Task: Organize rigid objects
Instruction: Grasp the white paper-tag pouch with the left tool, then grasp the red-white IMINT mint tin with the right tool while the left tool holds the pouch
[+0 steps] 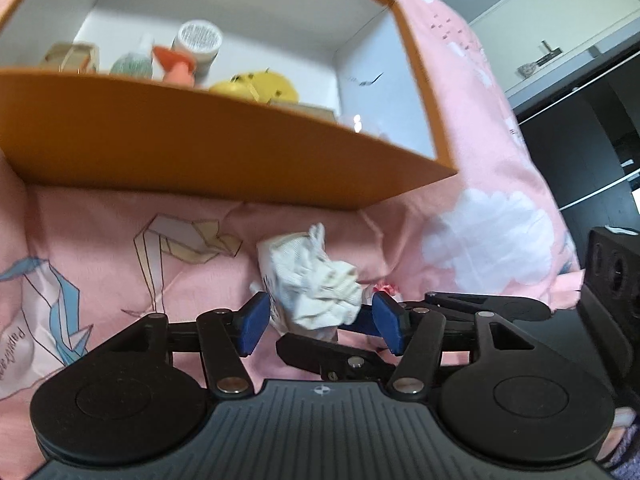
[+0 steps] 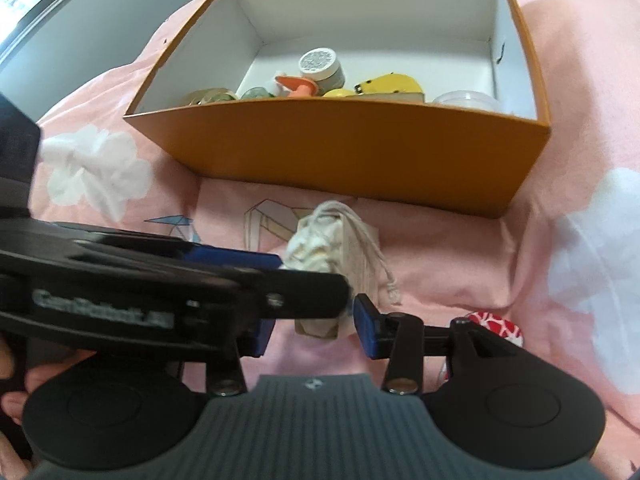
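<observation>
A small white cloth drawstring pouch (image 1: 312,280) lies on the pink bedsheet in front of an orange box (image 1: 224,144); it also shows in the right wrist view (image 2: 320,240). My left gripper (image 1: 318,320) is open, its blue pads on either side of the pouch. My right gripper (image 2: 316,330) is open just behind the pouch, and the left gripper's finger crosses in front of it. The orange box (image 2: 340,144) holds a white jar (image 2: 320,64), an orange piece (image 2: 298,86), a yellow toy (image 2: 388,86) and other small items.
A red-and-white patterned item (image 2: 498,322) lies on the sheet by my right gripper's right finger. A clear round container (image 2: 466,100) sits in the box's right corner. A dark cabinet (image 1: 580,120) stands beyond the bed on the right.
</observation>
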`<state>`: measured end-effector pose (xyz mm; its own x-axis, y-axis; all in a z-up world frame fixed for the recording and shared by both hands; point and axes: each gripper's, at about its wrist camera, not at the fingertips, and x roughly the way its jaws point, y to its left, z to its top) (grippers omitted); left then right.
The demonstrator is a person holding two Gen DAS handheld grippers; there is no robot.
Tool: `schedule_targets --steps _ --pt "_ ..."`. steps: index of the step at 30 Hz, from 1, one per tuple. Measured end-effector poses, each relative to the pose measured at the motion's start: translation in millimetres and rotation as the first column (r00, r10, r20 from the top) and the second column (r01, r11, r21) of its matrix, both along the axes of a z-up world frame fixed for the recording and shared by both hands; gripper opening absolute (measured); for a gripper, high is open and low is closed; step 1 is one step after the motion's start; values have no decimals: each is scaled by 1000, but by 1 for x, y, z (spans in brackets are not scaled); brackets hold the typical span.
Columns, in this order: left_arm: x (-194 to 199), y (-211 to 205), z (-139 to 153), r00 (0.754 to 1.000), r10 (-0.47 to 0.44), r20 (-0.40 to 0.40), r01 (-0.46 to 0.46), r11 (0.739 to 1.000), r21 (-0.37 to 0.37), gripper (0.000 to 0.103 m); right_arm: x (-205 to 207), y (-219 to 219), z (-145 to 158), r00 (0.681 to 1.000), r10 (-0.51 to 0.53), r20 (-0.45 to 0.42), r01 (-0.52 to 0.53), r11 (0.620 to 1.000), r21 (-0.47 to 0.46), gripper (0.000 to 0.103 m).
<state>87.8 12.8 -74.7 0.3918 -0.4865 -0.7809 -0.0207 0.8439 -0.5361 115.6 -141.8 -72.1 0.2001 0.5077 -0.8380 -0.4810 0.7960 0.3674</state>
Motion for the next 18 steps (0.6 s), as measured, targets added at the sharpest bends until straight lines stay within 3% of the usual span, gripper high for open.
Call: schedule_targets --steps 4,9,15,18 --pt "3 0 -11 999 19 -33 -18 999 29 67 0 5 -5 1000 17 -24 -17 1000 -8 43" --pt "6 0 -20 998 14 -56 -12 999 38 47 2 -4 -7 999 -24 -44 23 999 -28 43" --pt "9 -6 -26 999 10 -48 -6 998 67 41 0 -22 -1 997 -64 -38 62 997 -53 49" --pt "8 -5 -25 999 7 -43 -4 998 69 39 -4 -31 1 995 -95 5 95 986 -138 49"
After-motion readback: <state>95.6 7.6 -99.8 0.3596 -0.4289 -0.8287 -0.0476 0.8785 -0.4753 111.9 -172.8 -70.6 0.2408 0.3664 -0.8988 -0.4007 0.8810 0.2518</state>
